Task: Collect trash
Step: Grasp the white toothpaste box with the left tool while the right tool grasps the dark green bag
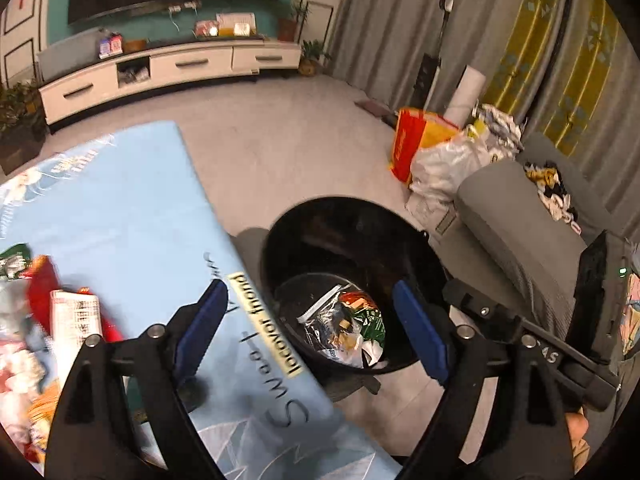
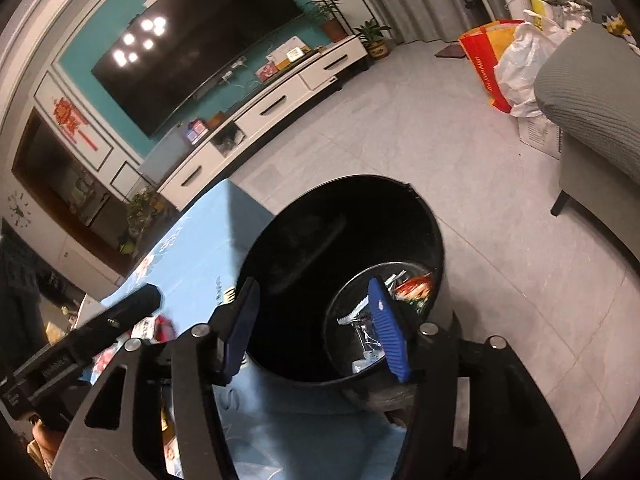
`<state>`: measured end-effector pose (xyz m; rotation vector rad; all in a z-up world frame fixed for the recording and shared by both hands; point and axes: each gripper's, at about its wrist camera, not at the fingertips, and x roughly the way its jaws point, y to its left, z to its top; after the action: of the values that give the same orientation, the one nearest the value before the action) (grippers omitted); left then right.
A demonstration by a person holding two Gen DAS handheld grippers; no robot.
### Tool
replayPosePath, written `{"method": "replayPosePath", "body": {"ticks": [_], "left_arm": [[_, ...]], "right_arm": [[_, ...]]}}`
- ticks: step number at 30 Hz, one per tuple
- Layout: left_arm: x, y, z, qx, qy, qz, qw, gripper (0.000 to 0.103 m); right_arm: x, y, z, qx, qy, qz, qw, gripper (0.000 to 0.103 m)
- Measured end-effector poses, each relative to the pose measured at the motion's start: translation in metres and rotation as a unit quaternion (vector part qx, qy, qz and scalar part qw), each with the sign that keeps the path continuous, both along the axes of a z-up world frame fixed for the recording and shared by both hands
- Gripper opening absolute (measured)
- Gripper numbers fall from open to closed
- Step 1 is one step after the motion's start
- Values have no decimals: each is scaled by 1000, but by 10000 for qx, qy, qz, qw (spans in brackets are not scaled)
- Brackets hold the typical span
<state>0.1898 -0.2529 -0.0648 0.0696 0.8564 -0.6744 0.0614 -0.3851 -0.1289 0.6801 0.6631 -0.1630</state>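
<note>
A black round bin stands on the floor against the edge of a table with a light blue cloth. Wrappers and a clear bag lie at its bottom. My left gripper hangs above the table edge and the bin, jaws open, nothing between them. My right gripper hovers over the bin, open and empty; the trash shows past its right finger. Loose wrappers lie on the cloth at the left. The other gripper's body shows at the left of the right wrist view.
A grey sofa stands right of the bin, with white and red bags beyond it on the tiled floor. A white TV cabinet and potted plants line the far wall.
</note>
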Motion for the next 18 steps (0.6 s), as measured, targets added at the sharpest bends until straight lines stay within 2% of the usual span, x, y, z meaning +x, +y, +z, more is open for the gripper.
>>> {"method": "replayPosePath", "body": {"ticks": [2,4,8,13,18], "left_arm": [[-8,18,12,-19,-131,106,9999,90],[-14,38,21,107,-233,324,9991,92],[-20,88,33,249,-279,918,9951,98],[-28,153,32,499,-196,1551,9864,100],[-41,198,25,545,-28,1907,9801,100]], "right_arm": [[-1,7,4,9,-5,128,9999,59],[-2,16,8,39,-25,280,9996,66],[-4,40,15,115,11,618,9980,75],[0,68,21,175,133,1003,9947,90],[5,105,24,199,305,1475,9884,95]]}}
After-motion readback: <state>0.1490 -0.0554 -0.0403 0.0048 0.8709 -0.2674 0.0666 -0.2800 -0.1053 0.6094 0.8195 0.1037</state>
